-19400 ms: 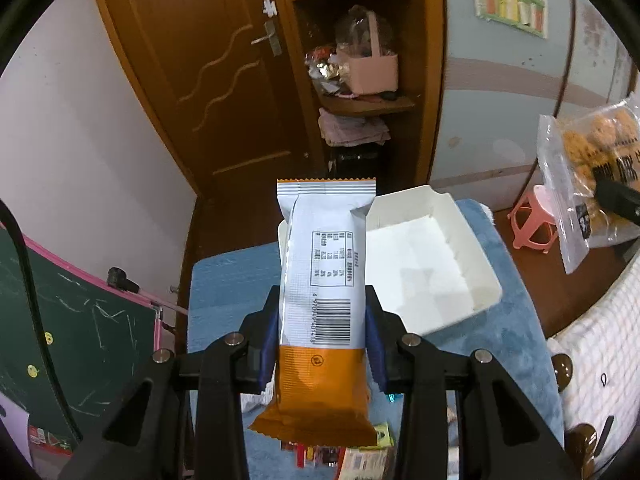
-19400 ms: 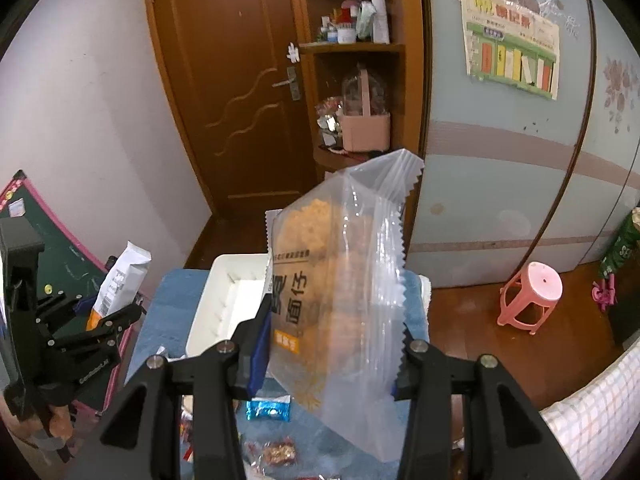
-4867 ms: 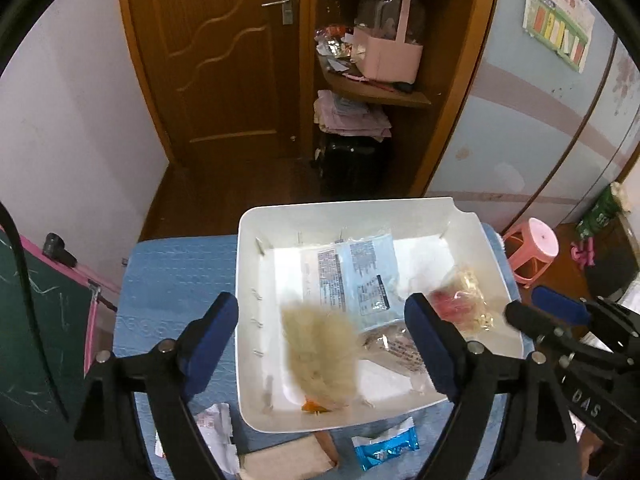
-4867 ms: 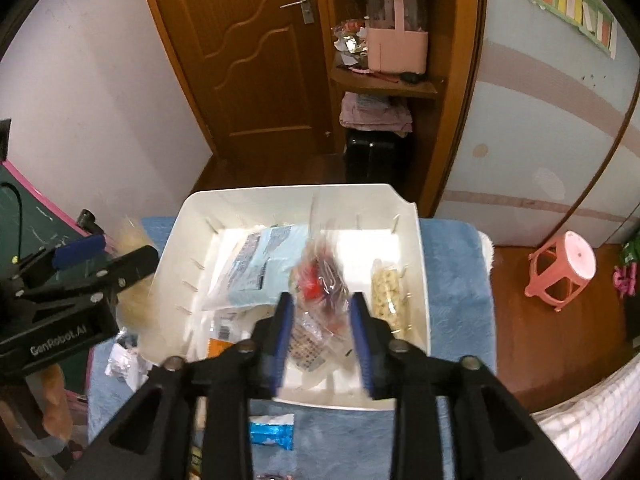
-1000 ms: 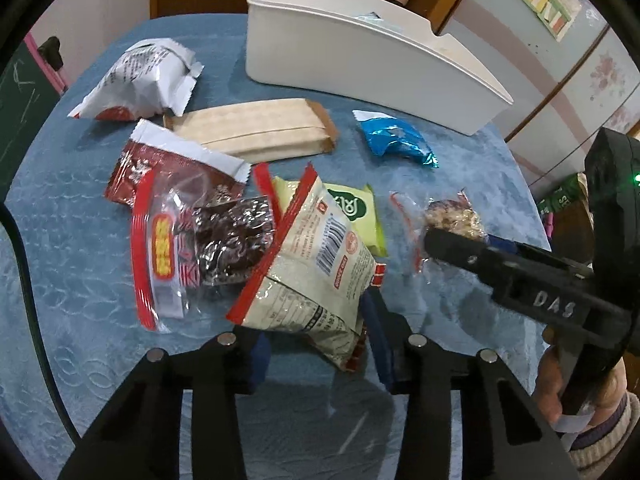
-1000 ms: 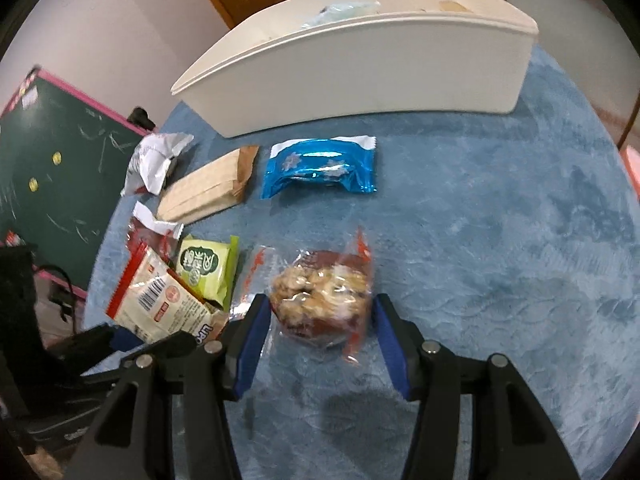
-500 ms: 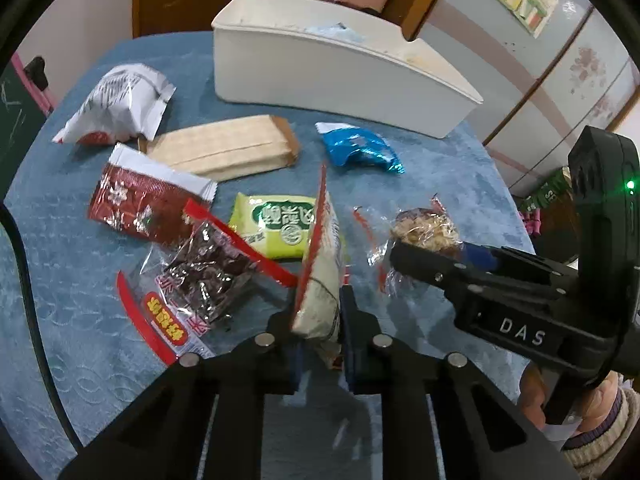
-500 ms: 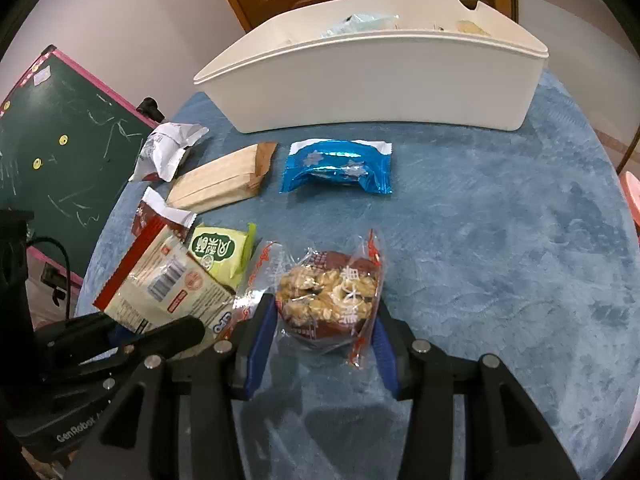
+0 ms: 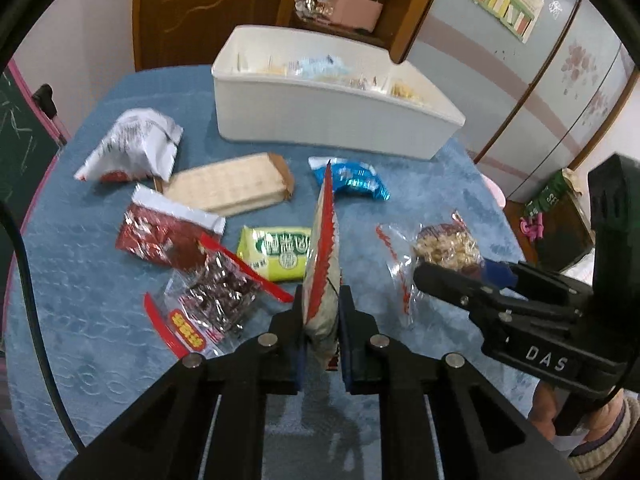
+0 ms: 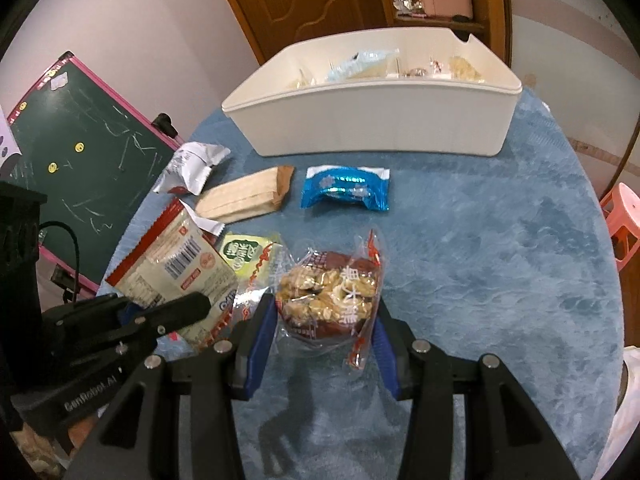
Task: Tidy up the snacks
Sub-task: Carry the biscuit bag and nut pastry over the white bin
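Your left gripper (image 9: 322, 312) pinches red-edged packet (image 9: 322, 256); right gripper (image 10: 326, 330) clamps walnut bag (image 10: 330, 294). White bin (image 10: 380, 120) partly filled; six packets near bin left.

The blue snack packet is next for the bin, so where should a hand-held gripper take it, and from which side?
Grip the blue snack packet across its puffy middle, coming from above with the fingers closing on its long edges. It lies flat on the blue cloth, apart from the wafer pack, and its crimped ends look thin and floppy.
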A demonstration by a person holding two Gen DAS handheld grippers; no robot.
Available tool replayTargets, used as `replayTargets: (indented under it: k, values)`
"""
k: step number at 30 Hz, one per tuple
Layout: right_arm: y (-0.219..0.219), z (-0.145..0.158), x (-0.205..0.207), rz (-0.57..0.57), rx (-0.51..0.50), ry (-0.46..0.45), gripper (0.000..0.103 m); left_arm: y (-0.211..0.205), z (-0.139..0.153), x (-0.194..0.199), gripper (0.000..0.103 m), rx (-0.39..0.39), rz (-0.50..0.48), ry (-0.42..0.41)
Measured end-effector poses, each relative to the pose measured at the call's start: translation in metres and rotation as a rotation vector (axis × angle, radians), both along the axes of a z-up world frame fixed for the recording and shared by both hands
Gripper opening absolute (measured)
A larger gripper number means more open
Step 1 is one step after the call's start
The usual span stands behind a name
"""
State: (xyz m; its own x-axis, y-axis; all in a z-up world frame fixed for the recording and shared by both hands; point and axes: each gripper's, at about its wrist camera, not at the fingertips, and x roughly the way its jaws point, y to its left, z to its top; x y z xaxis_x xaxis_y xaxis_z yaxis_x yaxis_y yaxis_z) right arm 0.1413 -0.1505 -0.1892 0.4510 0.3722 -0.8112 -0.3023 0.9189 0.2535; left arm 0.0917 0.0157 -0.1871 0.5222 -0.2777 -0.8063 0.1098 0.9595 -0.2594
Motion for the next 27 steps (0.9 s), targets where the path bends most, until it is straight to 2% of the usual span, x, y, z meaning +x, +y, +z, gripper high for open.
replayTargets:
  k: [6, 12, 17, 23, 27]
  values:
    - [-0.005, 0.021, -0.002, -0.013, 0.024, -0.04, 0.046, 0.004, 0.04, 0.002, 0.011, 0.01, -0.002, -0.059]
    - [-0.015, 0.057, 0.007, -0.041, 0.052, -0.109, 0.046, 0.011, 0.09, 0.018, 0.011, 0.02, -0.003, -0.122]
    - [-0.026, 0.095, 0.023, -0.087, 0.065, -0.186, 0.046, 0.019, 0.133, 0.048, 0.011, 0.047, 0.0, -0.169]
    - [-0.035, 0.134, 0.051, -0.134, 0.029, -0.257, 0.046, 0.028, 0.18, 0.101, 0.011, 0.1, 0.021, -0.221]
    - [-0.039, 0.156, 0.078, -0.175, 0.015, -0.294, 0.046, 0.026, 0.2, 0.139, 0.011, 0.147, 0.039, -0.25]
